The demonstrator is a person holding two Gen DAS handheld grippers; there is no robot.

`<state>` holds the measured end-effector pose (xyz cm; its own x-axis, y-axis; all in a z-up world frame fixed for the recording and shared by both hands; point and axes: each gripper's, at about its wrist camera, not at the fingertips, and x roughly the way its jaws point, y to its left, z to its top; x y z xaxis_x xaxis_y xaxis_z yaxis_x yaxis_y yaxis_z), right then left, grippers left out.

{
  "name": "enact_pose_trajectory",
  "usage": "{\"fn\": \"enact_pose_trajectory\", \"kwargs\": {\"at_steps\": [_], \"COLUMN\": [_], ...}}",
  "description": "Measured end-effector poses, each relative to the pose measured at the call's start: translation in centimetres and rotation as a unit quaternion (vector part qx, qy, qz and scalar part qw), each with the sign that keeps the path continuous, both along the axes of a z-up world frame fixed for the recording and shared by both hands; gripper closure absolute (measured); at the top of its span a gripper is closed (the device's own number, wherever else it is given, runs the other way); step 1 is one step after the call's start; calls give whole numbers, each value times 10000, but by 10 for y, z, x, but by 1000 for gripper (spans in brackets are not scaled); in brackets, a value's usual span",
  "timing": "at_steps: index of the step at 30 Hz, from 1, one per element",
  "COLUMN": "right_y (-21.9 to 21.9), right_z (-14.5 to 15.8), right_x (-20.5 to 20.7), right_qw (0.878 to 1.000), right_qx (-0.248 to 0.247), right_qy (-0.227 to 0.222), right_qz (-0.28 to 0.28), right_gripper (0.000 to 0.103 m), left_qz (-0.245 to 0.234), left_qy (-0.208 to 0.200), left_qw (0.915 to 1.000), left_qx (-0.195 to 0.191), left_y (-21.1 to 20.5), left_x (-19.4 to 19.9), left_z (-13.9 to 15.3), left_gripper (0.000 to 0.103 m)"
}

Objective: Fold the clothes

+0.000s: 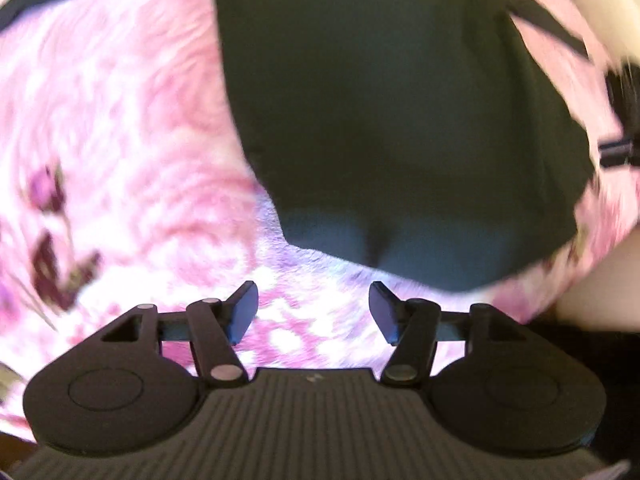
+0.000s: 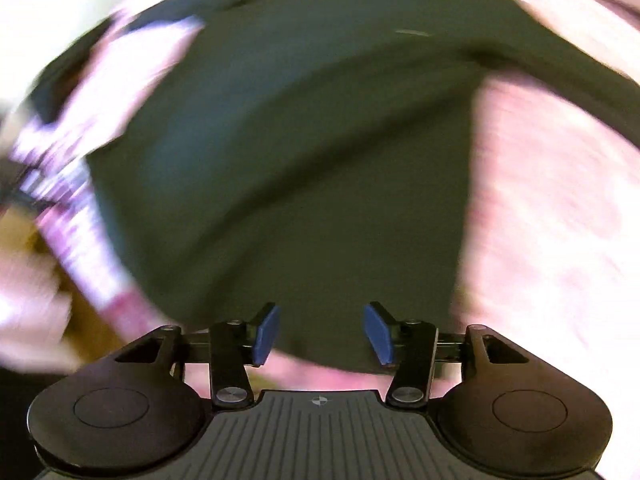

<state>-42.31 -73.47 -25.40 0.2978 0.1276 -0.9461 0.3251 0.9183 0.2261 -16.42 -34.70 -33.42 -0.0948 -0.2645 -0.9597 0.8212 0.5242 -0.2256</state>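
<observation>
A dark green garment (image 1: pixel 400 120) lies spread on a pink floral bedspread (image 1: pixel 120 140). In the left wrist view its near hem runs just ahead of my left gripper (image 1: pixel 314 312), which is open over the pink cloth with nothing between its fingers. In the right wrist view the same dark green garment (image 2: pixel 300 160) fills the middle, blurred by motion. My right gripper (image 2: pixel 322 334) is open right at the garment's near edge, holding nothing. Both views are blurred.
The pink bedspread (image 2: pixel 560 220) surrounds the garment on both sides. A black object (image 1: pixel 620 120), perhaps the other gripper, shows at the right edge of the left wrist view. A yellowish-brown surface (image 2: pixel 92 328) lies below the bed edge at lower left.
</observation>
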Motion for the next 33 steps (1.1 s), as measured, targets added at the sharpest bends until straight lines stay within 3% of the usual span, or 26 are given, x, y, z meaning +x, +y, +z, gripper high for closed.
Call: {"fn": "enact_pose_trajectory", "kwargs": {"at_steps": [4, 9, 11, 12, 13, 14, 15, 16, 17, 21, 25, 30, 33], "right_y": [-29, -45, -47, -48, -50, -51, -52, -53, -55, -59, -72, -68, -57], "right_z": [-18, -24, -25, -26, -27, -28, -29, -30, -31, -13, -9, -44, -59], "right_x": [-14, -22, -20, -19, -18, -18, -17, -16, -15, -17, -39, -53, -44], "right_qw": [9964, 9967, 9965, 9964, 9962, 9960, 9958, 9955, 9951, 9963, 9921, 9844, 9811], "right_qx": [10, 76, 206, 271, 336, 401, 466, 531, 596, 700, 871, 1016, 1123], "right_qy": [150, 281, 292, 297, 303, 308, 313, 318, 324, 369, 822, 1165, 1233], "right_qz": [-830, -762, -751, -745, -739, -734, -728, -722, -716, -341, -373, -836, -985], "right_gripper": [44, 40, 40, 40, 41, 48, 69, 82, 95, 96, 97, 96, 96], "left_qz": [61, -744, -1144, -1227, -1294, -1299, -1293, -1252, -1187, -1098, -906, -344, -130], "left_qy": [-152, -723, -748, -603, -446, -238, -50, 96, 234, 855, 1442, 1565, 1387], "left_qw": [9997, 9941, 9895, 9893, 9891, 9897, 9899, 9904, 9911, 9889, 9851, 9866, 9899], "left_qx": [-159, -327, -462, -505, -540, -545, -571, -582, -563, -516, -256, 292, 246], "left_y": [-10, -31, -40, -44, -48, -54, -58, -58, -56, -34, -14, 1, 5], "left_x": [-4, -8, -9, -5, -1, 7, 13, 16, 19, 32, 43, 39, 31], "left_z": [-9, -10, -11, -14, -17, -20, -22, -20, -17, 8, 16, -19, -25], "left_gripper": [46, 46, 47, 49, 57, 70, 77, 89, 94, 95, 98, 101, 89]}}
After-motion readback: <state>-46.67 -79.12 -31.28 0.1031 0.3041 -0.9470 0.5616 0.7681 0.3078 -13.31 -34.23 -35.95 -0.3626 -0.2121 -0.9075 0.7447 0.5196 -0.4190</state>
